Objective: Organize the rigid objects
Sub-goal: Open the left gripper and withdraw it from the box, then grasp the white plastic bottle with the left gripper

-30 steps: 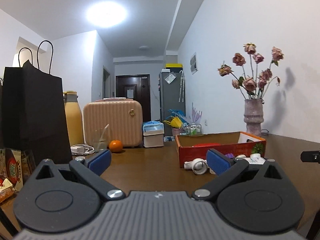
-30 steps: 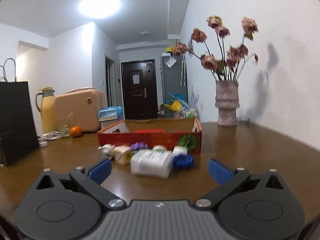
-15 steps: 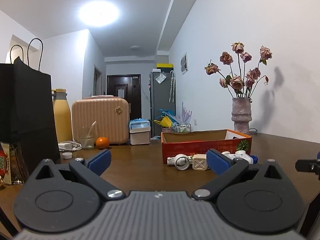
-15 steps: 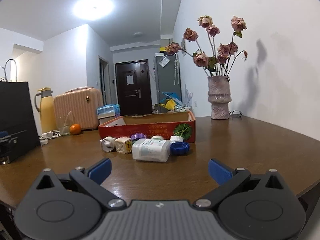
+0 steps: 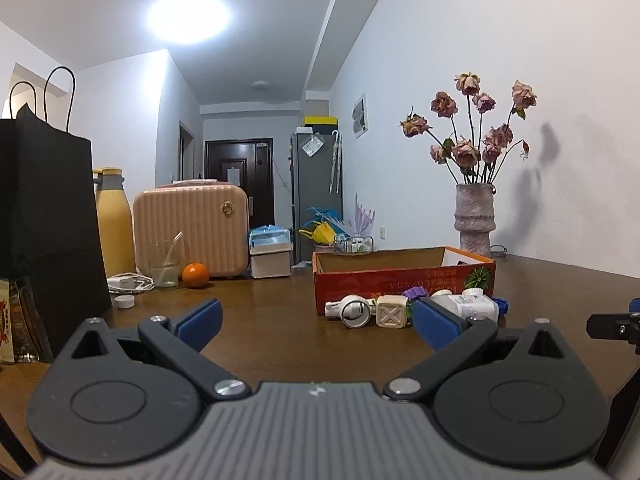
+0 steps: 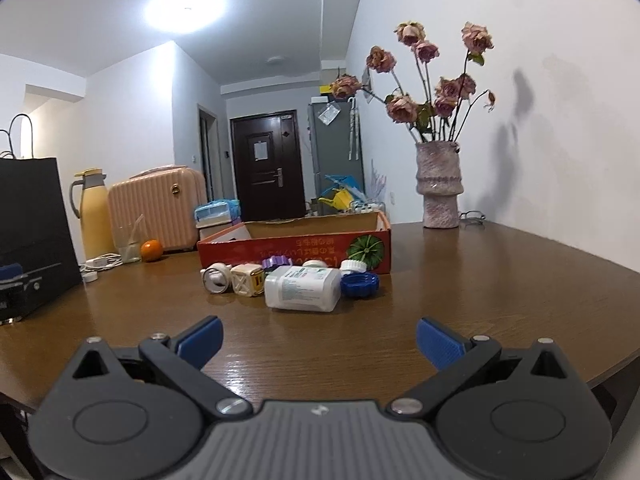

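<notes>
- The rigid objects are lying in a small cluster on the brown desk [image 6: 460, 280], just in front of the near wall of the red cardboard box [image 6: 296, 246], toward the middle of the desk.
- The white pill bottle [image 6: 302, 289] is lying on its side at the front of the cluster, with a blue ribbed cap [image 6: 360, 283] just beside it on the right.
- A cream cube [image 6: 248, 279] is sitting left of the bottle, and a white pipe fitting [image 6: 216, 278] is lying beside the cube; a purple piece [image 6: 274, 261] is showing behind them against the box.
- The box is standing open-topped, its far wall toward the desk's far edge.
- My right gripper [image 6: 318, 338] is hovering near the desk's near edge, jaws spread wide and gripping nothing, well apart from the bottle.
- My left gripper [image 5: 316, 318] is hanging over the near-left part of the desk, jaws likewise spread wide with nothing between them.
- A vase of dried roses [image 6: 438, 184] is standing at the far right, by the wall.
- A black paper bag [image 5: 44, 216], a yellow flask [image 5: 114, 224], a glass [image 5: 162, 264] and an orange [image 5: 195, 274] are sitting along the left side of the desk.
</notes>
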{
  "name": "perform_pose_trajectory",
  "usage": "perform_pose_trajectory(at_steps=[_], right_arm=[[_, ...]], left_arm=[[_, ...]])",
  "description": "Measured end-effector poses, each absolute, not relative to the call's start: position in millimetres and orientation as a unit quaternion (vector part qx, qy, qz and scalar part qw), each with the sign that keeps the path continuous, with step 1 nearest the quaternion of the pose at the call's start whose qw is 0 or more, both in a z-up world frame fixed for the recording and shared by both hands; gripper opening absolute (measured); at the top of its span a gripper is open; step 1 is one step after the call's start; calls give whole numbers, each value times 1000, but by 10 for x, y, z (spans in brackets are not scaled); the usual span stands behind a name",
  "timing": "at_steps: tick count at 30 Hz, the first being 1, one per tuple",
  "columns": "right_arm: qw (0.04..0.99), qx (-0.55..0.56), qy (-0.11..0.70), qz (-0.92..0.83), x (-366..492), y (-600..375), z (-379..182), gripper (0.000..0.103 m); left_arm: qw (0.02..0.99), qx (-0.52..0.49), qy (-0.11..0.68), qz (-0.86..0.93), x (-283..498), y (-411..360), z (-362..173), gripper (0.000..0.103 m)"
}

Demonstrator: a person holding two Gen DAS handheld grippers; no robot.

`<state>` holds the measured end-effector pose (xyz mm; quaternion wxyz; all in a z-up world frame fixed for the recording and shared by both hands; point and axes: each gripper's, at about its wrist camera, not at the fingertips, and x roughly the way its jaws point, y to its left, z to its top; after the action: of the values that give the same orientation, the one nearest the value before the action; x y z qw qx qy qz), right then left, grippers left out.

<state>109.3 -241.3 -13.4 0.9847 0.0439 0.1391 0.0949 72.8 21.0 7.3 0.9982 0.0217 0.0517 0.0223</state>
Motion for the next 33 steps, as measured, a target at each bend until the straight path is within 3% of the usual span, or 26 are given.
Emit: perform_pose_trajectory(at_steps=[15, 28, 31, 33], right_arm=[[972, 19, 206, 109, 1677, -2268, -246, 102], [947, 124, 263, 140, 2897, -2501, -91, 61], [933, 157, 290, 142, 3171, -2547, -163, 47], [928, 164, 298, 152, 3277, -2546, -209, 40]], left_arm=[[991, 24, 131, 1, 1345, 93, -66, 103], [957, -51, 253, -133, 2803, -321, 25, 100], [940, -78, 284, -172, 3078, -414, -48, 91], [931, -95, 296, -190, 3196, -444, -90, 69]])
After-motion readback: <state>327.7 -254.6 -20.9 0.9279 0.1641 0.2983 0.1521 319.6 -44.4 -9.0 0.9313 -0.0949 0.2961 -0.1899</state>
